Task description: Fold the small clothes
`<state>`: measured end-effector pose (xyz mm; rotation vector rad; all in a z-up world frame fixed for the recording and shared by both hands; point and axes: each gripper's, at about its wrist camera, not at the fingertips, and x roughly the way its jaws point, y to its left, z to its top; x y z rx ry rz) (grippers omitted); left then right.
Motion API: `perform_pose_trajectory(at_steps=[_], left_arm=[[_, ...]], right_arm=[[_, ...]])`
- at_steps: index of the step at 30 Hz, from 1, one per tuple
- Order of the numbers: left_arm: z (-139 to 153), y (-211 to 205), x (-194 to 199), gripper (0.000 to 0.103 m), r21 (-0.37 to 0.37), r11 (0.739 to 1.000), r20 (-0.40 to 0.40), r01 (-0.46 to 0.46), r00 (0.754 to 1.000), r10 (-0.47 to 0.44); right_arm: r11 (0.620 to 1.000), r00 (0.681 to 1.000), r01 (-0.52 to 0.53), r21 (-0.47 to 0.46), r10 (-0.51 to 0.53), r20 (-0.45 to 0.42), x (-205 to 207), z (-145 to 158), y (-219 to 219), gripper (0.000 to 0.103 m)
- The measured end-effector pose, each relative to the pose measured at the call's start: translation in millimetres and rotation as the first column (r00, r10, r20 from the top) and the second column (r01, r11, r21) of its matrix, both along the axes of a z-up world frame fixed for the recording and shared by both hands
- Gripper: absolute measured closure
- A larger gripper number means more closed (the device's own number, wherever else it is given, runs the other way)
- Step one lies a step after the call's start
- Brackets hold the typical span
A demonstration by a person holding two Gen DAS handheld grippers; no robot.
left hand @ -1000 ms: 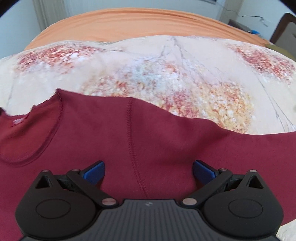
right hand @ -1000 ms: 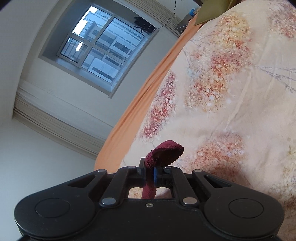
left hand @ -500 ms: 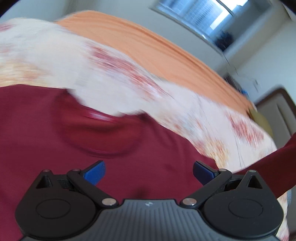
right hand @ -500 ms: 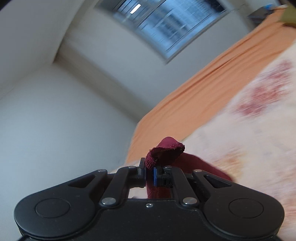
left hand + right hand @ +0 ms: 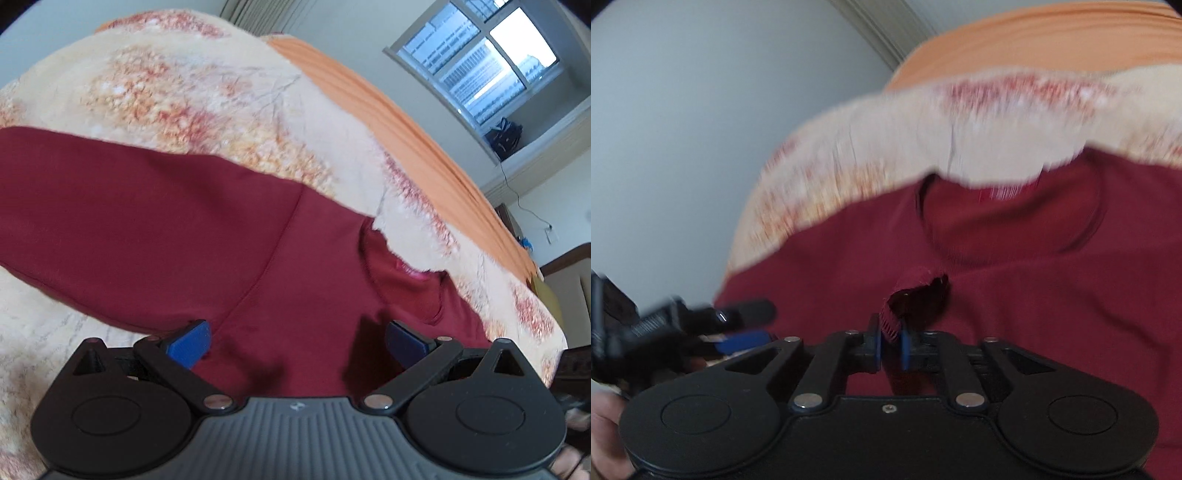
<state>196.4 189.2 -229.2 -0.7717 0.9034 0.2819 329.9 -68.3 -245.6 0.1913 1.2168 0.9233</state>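
Right gripper [image 5: 891, 347]: jaws have just been opening, a narrow gap now, with a fold of the maroon shirt [image 5: 1015, 295] standing between the pads.
Left gripper [image 5: 295, 341]: jaws wide apart, nothing clamped, over the shirt.
Shirt: spread flat on the floral blanket [image 5: 166, 85], neckline visible.

no readable text anywhere; the shirt's [image 5: 258, 258] neck label [image 5: 410, 269] is blurred

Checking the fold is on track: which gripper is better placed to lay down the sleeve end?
Right. The right gripper has the maroon shirt sleeve end between its just-opening pads, over the chest. The left gripper hovers wide open, holding nothing.
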Motion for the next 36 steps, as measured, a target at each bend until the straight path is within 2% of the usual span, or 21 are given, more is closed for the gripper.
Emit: perform_pose_trajectory(at_steps=[1,4,8,10,14,20,22,24,25,26,27,28,29,32,36], left_arm=[[-3,0,1,0.0,-0.007,1.0,-0.003,0.009,1.0,-0.009],[-12,-4,11,0.0,-0.016,0.998,-0.016,0.056,0.998,-0.056],[-18,-30,29,0.0,0.018,0.987,-0.03,0.161,0.987,-0.16],[-19,-47,35,0.0,0.034,0.975,-0.025,0.219,0.976,-0.218],[-28,-69,52,0.0,0.142,0.95,-0.076,0.279,0.96,-0.27],[-51,-68,61,0.001,0.107,0.953,-0.045,0.283,0.959,-0.28],[-55,-65,62,0.002,0.094,0.953,-0.013,0.287,0.958,-0.287],[-56,-63,59,0.007,0.087,0.957,0.023,0.277,0.96,-0.28],[-55,-63,59,0.016,0.096,0.957,0.023,0.274,0.96,-0.278],[-54,-63,58,0.036,0.11,0.956,0.02,0.272,0.961,-0.276],[-53,-62,58,0.05,0.123,0.957,0.007,0.264,0.964,-0.267],[-51,-63,58,0.084,0.135,0.957,-0.009,0.255,0.967,-0.256],[-50,-62,57,0.098,0.139,0.957,-0.017,0.255,0.967,-0.255],[-47,-61,54,0.098,0.136,0.957,-0.004,0.258,0.966,-0.26],[-35,-61,48,0.1,0.178,0.953,0.032,0.244,0.967,-0.253]], right_arm=[[1.0,1.0,-0.019,-0.011,0.018,-0.011,-7,-6,4,0.073],[0.999,0.999,-0.051,-0.001,0.051,-0.013,-25,-1,-9,0.07],[0.999,0.999,-0.034,0.014,0.034,0.013,-30,23,-62,0.054],[1.0,1.0,0.004,0.009,-0.004,0.019,-29,32,-96,0.051],[0.996,0.996,0.084,-0.026,-0.084,0.018,-29,42,-166,0.05],[0.987,0.988,0.153,-0.049,-0.153,0.016,-45,51,-230,0.05],[0.985,0.986,0.168,-0.042,-0.168,0.002,-50,50,-240,0.05],[0.984,0.984,0.177,-0.038,-0.177,-0.006,-52,48,-243,0.05],[0.983,0.983,0.182,-0.036,-0.182,-0.007,-53,48,-247,0.05],[0.981,0.982,0.188,-0.035,-0.189,-0.008,-53,47,-248,0.05],[0.98,0.981,0.195,-0.035,-0.195,-0.009,-52,46,-250,0.05],[0.979,0.979,0.203,-0.034,-0.203,-0.009,-50,46,-253,0.05],[0.977,0.978,0.21,-0.032,-0.21,-0.009,-47,45,-253,0.05],[0.975,0.975,0.22,-0.026,-0.22,0.001,-41,46,-254,0.05],[0.973,0.973,0.23,-0.017,-0.23,0.027,-33,51,-254,0.05]])
